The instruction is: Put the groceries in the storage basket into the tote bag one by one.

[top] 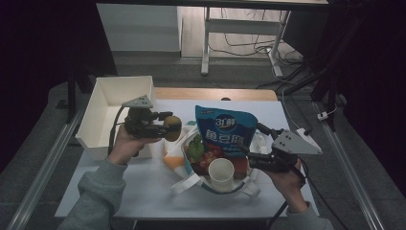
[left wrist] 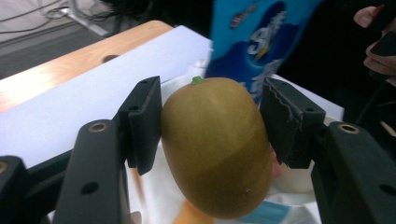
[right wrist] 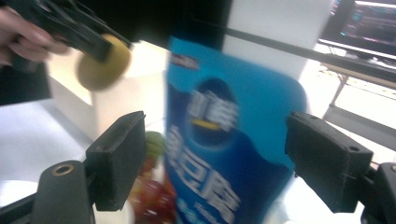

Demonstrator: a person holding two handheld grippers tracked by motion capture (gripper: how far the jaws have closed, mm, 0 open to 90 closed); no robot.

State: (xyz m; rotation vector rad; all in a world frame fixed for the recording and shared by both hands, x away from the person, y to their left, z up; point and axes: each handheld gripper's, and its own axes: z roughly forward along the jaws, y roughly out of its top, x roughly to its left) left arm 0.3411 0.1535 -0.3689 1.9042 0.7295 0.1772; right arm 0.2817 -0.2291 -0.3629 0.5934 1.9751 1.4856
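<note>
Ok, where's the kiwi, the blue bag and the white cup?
kiwi (left wrist: 215, 149), left gripper view, middle of its skin.
blue bag (top: 225, 127), high view, on its round logo.
cup (top: 221, 172), high view, inside its rim.

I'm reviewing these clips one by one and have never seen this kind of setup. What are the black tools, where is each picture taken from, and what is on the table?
A person works at a table, holding a two-jaw tool in each hand. The high view looks down from above; the other two views come from cameras riding on each tool. The left hand-held gripper is shut on a brown kiwi, held above the table. The right hand-held gripper is open around a blue snack bag that stands in a white tote bag with a paper cup and fruit. A white box sits at left.
</note>
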